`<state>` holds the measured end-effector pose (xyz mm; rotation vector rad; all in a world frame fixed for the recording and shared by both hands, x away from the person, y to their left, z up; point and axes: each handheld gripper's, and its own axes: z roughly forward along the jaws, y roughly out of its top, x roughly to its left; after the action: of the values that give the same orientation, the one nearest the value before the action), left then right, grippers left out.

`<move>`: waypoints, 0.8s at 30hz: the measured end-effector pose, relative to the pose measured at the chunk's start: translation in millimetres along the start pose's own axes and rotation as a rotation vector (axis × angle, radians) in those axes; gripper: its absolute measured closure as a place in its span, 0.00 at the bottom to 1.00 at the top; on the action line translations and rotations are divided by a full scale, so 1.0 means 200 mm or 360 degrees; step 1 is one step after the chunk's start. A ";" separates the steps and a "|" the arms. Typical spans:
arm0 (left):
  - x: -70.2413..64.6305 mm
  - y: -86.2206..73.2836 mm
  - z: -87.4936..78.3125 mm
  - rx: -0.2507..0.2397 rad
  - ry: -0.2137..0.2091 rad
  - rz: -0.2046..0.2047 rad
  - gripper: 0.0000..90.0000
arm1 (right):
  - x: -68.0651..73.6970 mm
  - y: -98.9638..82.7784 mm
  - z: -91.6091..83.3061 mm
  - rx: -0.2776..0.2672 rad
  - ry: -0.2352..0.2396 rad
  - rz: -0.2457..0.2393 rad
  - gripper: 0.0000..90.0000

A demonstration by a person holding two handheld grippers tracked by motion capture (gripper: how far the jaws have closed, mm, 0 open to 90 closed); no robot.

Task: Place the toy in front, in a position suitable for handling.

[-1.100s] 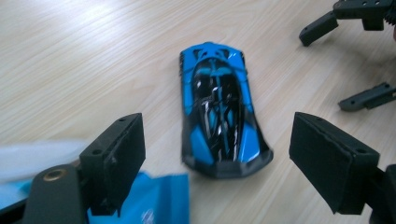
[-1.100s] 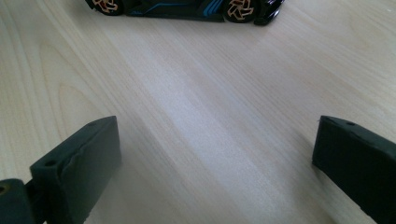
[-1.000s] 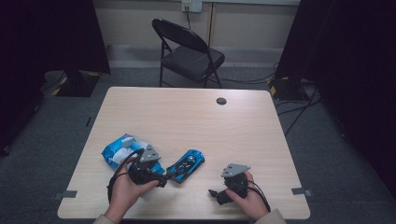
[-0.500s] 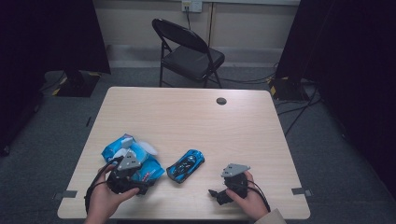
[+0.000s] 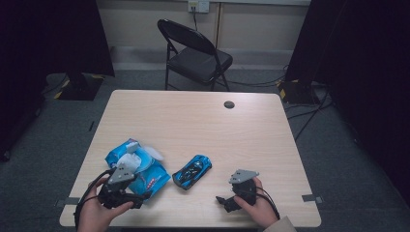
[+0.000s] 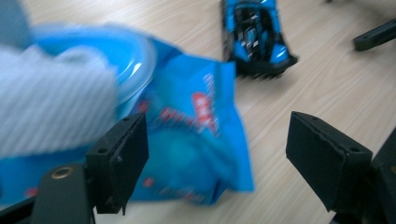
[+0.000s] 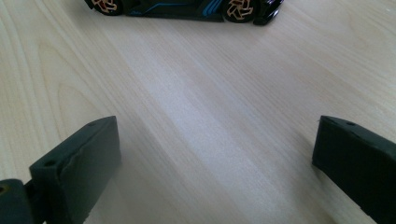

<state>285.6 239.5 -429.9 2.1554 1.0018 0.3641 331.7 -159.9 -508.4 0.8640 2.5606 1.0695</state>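
Orange wheels on the toy car (image 7: 187, 8) are seen from the right gripper (image 5: 231, 200), whose jaws are spread over bare table (image 5: 203, 121); the left gripper (image 6: 217, 154), also wide, is held at the wipes pack (image 6: 187, 140) near the front edge.

Blue wet-wipes pack (image 5: 138, 167), lid open, a white wipe sticking up, lying flat near the table's front-left edge.

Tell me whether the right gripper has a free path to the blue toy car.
Probably yes: the right gripper is open, and bare wooden table lies between its jaws and the blue toy car.
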 end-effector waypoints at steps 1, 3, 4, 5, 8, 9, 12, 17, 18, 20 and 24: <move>0.01 -0.02 -0.01 -0.0006 0.0015 -0.0017 0.23 | 0.00 0.00 0.00 0.0000 0.0000 0.0000 0.01; 0.04 -0.07 -0.02 0.0016 0.0023 -0.0062 0.23 | 0.00 0.00 0.00 0.0000 0.0000 -0.0001 0.01; 0.04 -0.09 -0.02 0.0022 0.0026 -0.0084 0.22 | 0.00 0.00 0.00 0.0000 0.0000 0.0000 0.01; 0.05 -0.10 -0.02 0.0033 0.0026 -0.0081 0.21 | 0.00 0.00 0.00 0.0000 0.0000 -0.0001 0.01; 0.04 -0.14 0.02 0.0080 0.0055 -0.0083 0.19 | 0.00 0.00 0.00 0.0000 0.0000 0.0000 0.01; 0.04 -0.14 0.02 0.0080 0.0055 -0.0083 0.19 | 0.00 0.00 0.00 0.0000 0.0000 0.0000 0.01; 0.04 -0.16 0.06 0.0104 0.0075 -0.0077 0.19 | 0.00 0.00 0.00 0.0000 -0.0001 0.0002 0.00; 0.04 -0.17 0.09 0.0094 0.0067 -0.0120 0.17 | 0.00 0.00 0.00 -0.0001 -0.0002 0.0001 0.00; 0.04 -0.17 0.09 0.0092 0.0067 -0.0125 0.16 | 0.00 0.00 0.00 -0.0001 -0.0001 0.0001 0.00; 0.02 -0.18 0.09 0.0062 0.0067 -0.0124 0.16 | 0.00 0.00 0.00 -0.0001 -0.0001 0.0001 0.00; -0.01 -0.17 0.11 0.0041 0.0060 -0.0106 0.18 | 0.00 0.00 0.00 0.0001 -0.0001 0.0000 0.00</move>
<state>277.3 242.4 -469.0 2.1396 1.1022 0.3630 331.6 -159.8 -508.6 0.8641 2.5609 1.0682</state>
